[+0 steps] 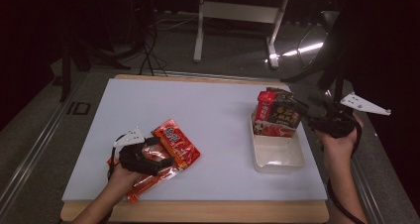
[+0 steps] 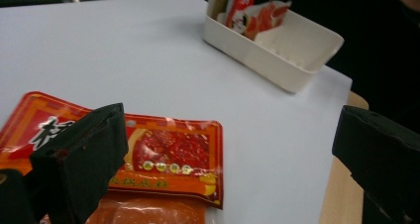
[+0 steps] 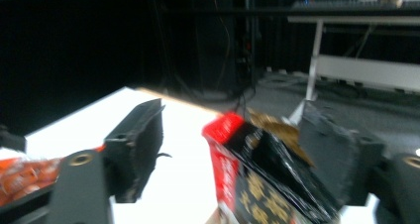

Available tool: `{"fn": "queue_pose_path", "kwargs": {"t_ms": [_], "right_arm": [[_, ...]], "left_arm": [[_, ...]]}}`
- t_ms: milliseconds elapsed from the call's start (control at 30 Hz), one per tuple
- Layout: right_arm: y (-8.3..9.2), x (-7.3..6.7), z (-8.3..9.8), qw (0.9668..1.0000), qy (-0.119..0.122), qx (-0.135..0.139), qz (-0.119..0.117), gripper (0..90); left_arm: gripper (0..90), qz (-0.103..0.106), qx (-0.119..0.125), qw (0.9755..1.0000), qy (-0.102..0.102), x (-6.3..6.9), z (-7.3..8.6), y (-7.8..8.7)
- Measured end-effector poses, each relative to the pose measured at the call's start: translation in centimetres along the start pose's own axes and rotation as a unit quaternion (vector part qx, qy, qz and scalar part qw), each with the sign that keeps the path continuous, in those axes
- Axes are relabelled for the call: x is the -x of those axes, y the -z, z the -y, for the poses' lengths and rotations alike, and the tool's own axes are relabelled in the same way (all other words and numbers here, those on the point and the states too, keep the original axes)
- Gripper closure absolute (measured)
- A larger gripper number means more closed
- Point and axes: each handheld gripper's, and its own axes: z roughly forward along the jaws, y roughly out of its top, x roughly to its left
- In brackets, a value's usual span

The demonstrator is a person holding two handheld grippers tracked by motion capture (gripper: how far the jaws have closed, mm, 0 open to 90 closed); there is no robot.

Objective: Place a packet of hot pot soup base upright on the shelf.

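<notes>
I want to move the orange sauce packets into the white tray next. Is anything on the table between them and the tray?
Nothing visible. The orange packets lie under the left gripper, and bare white table runs across to the tray. The tray's near half is free; upright packets fill its far end.

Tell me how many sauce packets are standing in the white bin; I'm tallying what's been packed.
2, as far as shows: a red packet at the white bin's far left, and a black packet leaning beside it on the right. Another could hide behind them.
</notes>
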Motion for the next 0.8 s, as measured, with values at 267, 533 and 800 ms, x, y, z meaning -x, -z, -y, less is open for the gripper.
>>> {"fn": "queue_pose_path", "kwargs": {"t_ms": [267, 533, 800], "right_arm": [[0.0, -3.2, -0.3, 0.9989, 0.018, -0.004, -0.044, 12.9], [0.1, -5.7, 0.9, 0.9969, 0.030, -0.013, -0.072, 14.1], [0.0, -7.6, 2.7, 0.9949, 0.031, -0.037, -0.088, 14.3]], "left_arm": [[5.2, -0.005, -0.011, 0.9992, -0.039, 0.7, -0.3, 0.2], [22.2, -0.012, 0.000, 0.9990, -0.044, -0.1, -0.9, 2.2], [40.7, -0.028, -0.009, 0.9986, -0.043, -1.1, -0.8, 4.0]]}}
